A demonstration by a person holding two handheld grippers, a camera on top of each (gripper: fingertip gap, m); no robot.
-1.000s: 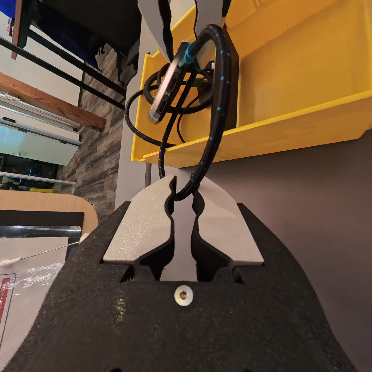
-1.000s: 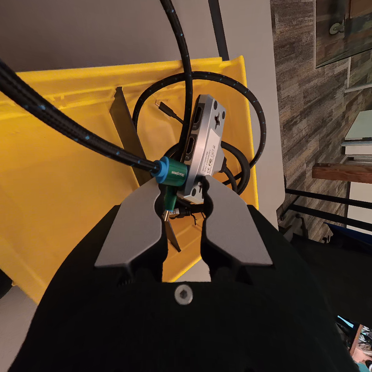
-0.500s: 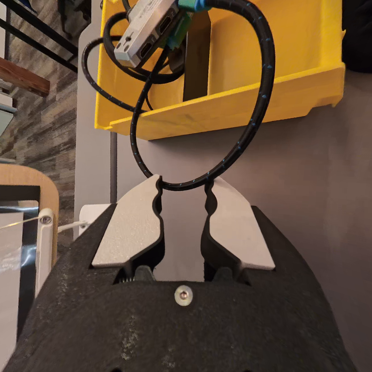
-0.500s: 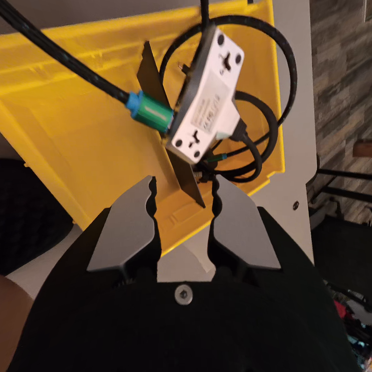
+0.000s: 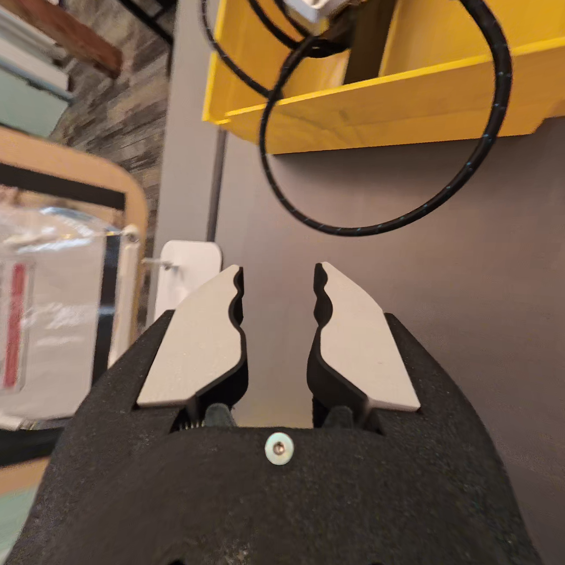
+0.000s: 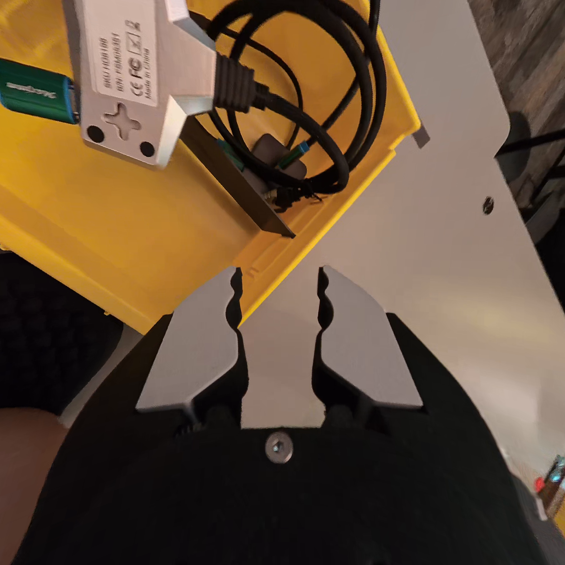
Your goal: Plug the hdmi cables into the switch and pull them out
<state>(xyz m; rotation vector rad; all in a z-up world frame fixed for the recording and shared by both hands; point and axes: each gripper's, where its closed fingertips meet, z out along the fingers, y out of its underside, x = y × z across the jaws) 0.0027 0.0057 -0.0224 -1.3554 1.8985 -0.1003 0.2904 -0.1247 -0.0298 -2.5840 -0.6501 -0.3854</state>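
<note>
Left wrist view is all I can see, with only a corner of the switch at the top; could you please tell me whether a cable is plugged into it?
Observer: Yes. In the right wrist view a green plug sits in the side of the switch.
Operator: Thank you. Is the right gripper holding either one?
Observer: No. The right gripper is open and empty, apart from the switch, over the edge of the yellow bin.
Operator: Is anything else lying in the bin?
Observer: Yes. Coiled black cables with more green plugs lie in the compartment beyond the dark divider.
</note>
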